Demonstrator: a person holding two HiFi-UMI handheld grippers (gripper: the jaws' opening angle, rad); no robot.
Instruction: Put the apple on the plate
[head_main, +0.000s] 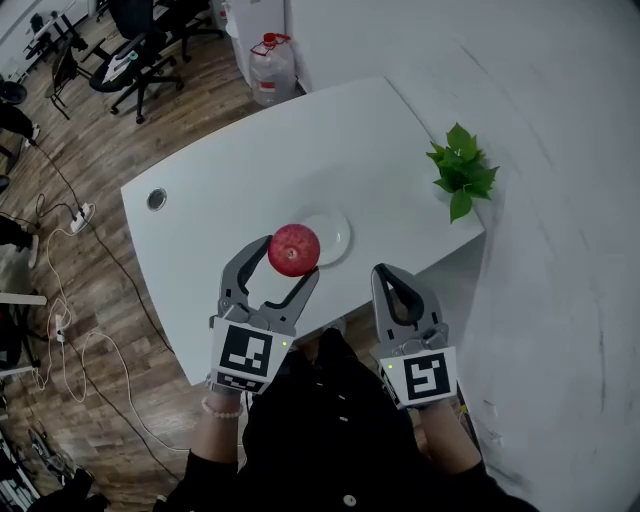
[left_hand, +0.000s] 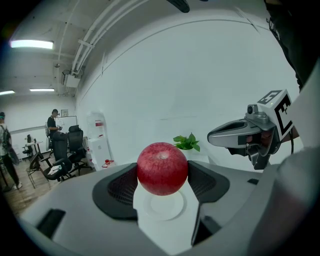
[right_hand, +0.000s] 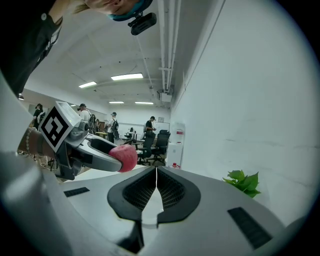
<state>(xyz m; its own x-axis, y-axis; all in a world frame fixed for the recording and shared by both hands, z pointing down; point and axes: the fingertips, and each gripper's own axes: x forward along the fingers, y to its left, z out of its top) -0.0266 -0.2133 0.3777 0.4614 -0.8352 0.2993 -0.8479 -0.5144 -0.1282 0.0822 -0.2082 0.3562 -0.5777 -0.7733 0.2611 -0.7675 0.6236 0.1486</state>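
Observation:
A red apple (head_main: 294, 249) is clamped between the jaws of my left gripper (head_main: 288, 256), held in the air just left of a small white plate (head_main: 334, 236) on the white table (head_main: 220, 200). In the left gripper view the apple (left_hand: 162, 168) fills the gap between both pads, with the plate (left_hand: 161, 205) seen below and beyond it. My right gripper (head_main: 392, 280) hovers to the right over the table's near edge, jaws pressed together on nothing. In the right gripper view the apple (right_hand: 124, 157) shows at the left gripper's tip.
A green potted plant (head_main: 461, 172) stands at the table's right corner against the white wall. A round cable hole (head_main: 156, 199) sits near the table's left end. A water jug (head_main: 272, 68), office chairs (head_main: 135, 55) and floor cables (head_main: 70, 330) lie beyond the table.

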